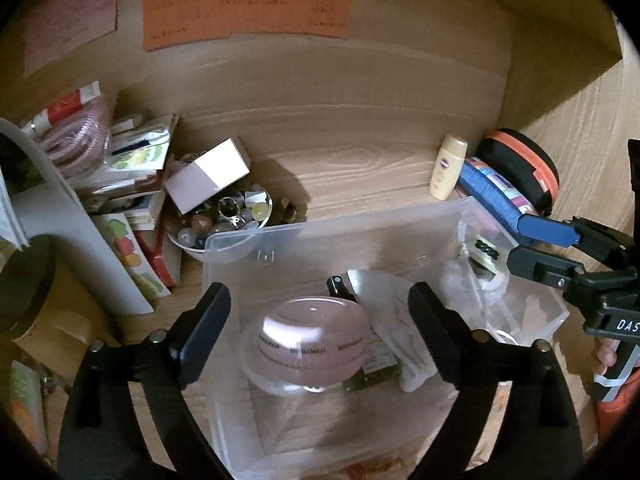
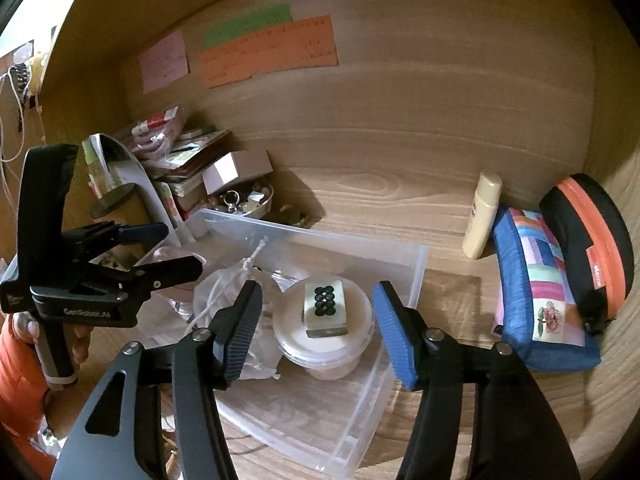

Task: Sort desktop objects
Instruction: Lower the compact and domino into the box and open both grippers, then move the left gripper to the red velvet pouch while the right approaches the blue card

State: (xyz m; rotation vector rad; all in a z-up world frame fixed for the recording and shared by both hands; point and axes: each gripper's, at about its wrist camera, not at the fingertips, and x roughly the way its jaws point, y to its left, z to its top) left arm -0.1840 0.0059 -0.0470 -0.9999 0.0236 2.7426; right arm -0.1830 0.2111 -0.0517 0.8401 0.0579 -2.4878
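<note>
A clear plastic bin (image 1: 256,236) stands on the wooden desk. In it lies a pink round jar (image 1: 308,336), and my left gripper (image 1: 318,320) is open above it with both pads clear of the jar. Beside the jar lie a white cloth pouch (image 1: 396,320) and a small dark spray bottle (image 1: 336,284). In the right wrist view a white round tub (image 2: 320,348) sits in the bin (image 2: 416,264) with a mahjong tile (image 2: 324,308) resting on its lid. My right gripper (image 2: 316,332) is open around the tub, touching neither tub nor tile.
A cream bottle (image 2: 482,216), a blue patchwork pouch (image 2: 536,292) and a black-and-orange case (image 2: 592,240) stand right of the bin. At the left are a bowl of beads (image 1: 224,220), a white box (image 1: 208,172) and stacked cards (image 1: 132,168). Paper notes (image 1: 248,12) hang on the back wall.
</note>
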